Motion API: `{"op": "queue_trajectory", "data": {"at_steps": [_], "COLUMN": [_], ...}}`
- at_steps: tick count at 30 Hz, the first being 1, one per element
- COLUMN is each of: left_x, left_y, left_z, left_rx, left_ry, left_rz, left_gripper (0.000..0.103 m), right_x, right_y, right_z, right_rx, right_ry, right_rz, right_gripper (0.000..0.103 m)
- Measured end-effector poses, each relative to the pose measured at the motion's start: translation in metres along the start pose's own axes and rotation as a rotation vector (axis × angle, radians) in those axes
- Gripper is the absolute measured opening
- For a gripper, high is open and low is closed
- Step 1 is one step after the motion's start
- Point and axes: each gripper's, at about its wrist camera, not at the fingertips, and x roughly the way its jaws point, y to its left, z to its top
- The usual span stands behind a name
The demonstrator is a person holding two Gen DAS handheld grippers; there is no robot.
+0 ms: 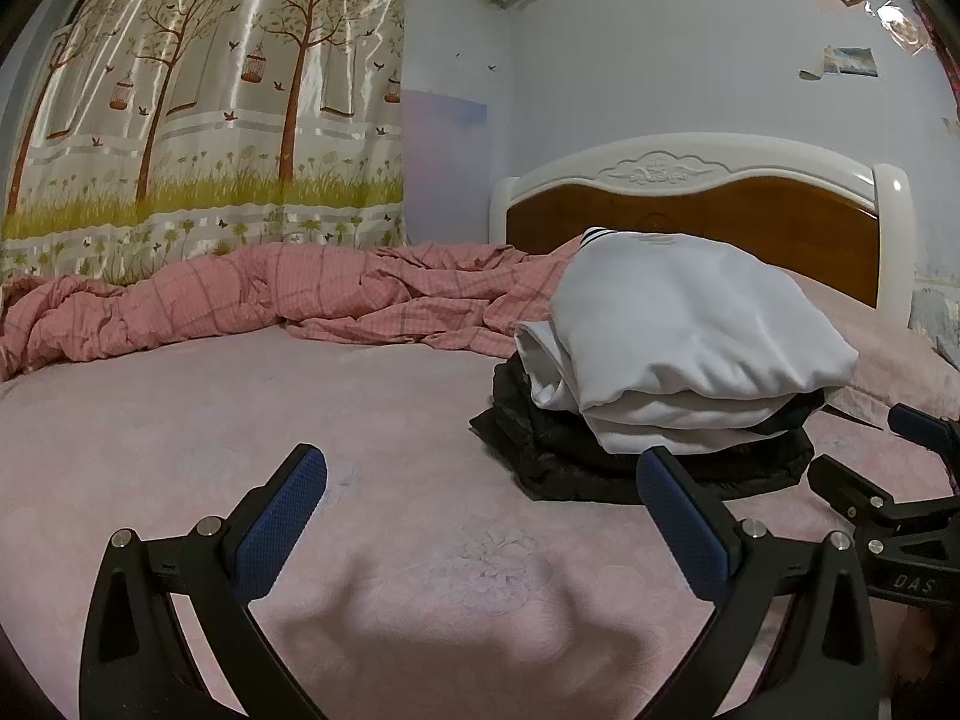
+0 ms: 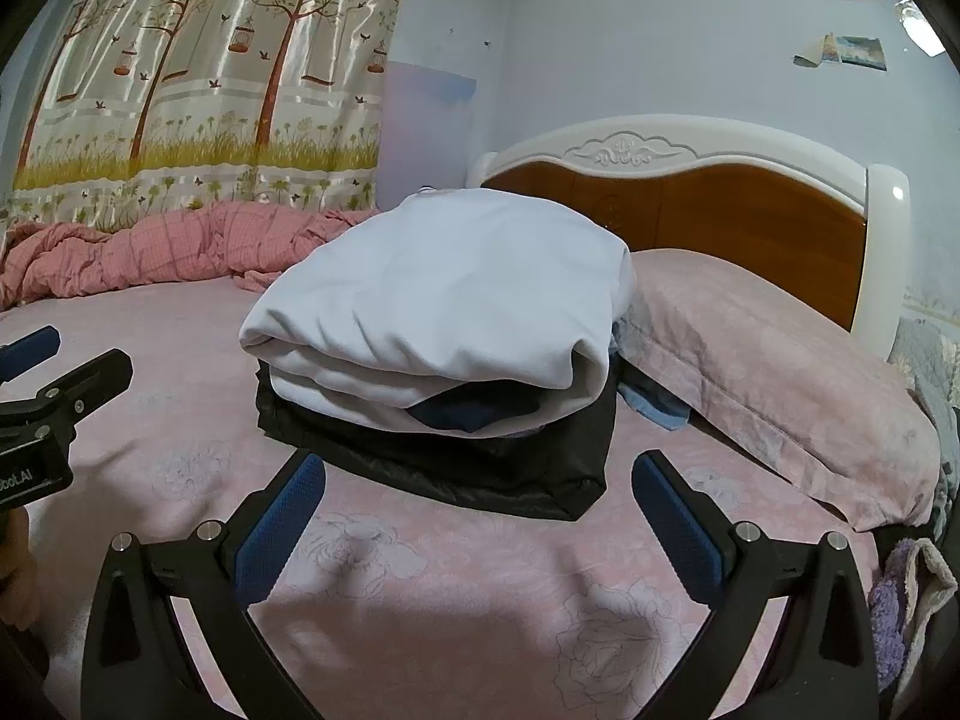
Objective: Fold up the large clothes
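A folded white garment (image 1: 678, 330) (image 2: 444, 294) lies on top of a folded black jacket (image 1: 600, 468) (image 2: 480, 462) on the pink bed sheet (image 1: 300, 420) (image 2: 450, 570). My left gripper (image 1: 480, 468) is open above the sheet, to the left of the stack and short of it, holding nothing. My right gripper (image 2: 480, 474) is open just in front of the stack's near edge, empty too. In the left wrist view the right gripper (image 1: 888, 480) shows at the right edge; in the right wrist view the left gripper (image 2: 60, 360) shows at the left edge.
A crumpled pink checked quilt (image 1: 240, 294) (image 2: 150, 246) lies along the far side under a tree-print curtain (image 1: 198, 90). A pink pillow (image 2: 780, 372) rests against the white and brown headboard (image 1: 720, 204) (image 2: 690, 192). More clothes (image 2: 912, 600) lie at the right edge, and a blue cloth (image 2: 657, 408) beside the stack.
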Motion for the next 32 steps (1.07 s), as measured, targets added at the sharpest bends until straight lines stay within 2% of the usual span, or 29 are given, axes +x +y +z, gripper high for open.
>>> {"op": "queue_trajectory", "data": {"at_steps": [19,32], "left_x": [-0.005,-0.013], "left_y": [0.0,0.005], "left_z": [0.0,-0.001], "left_rx": [0.009,0.024], "left_ry": [-0.005,-0.007], "left_rz": [-0.001,-0.011], "left_gripper": [0.103,0.103], "right_x": [0.003,0.011], "right_y": [0.001,0.002], "right_z": [-0.002,-0.006], "right_rx": [-0.001,0.001], "right_ry": [0.01,0.047], "right_rz": [0.002,0.017], "right_gripper": [0.103,0.103]}}
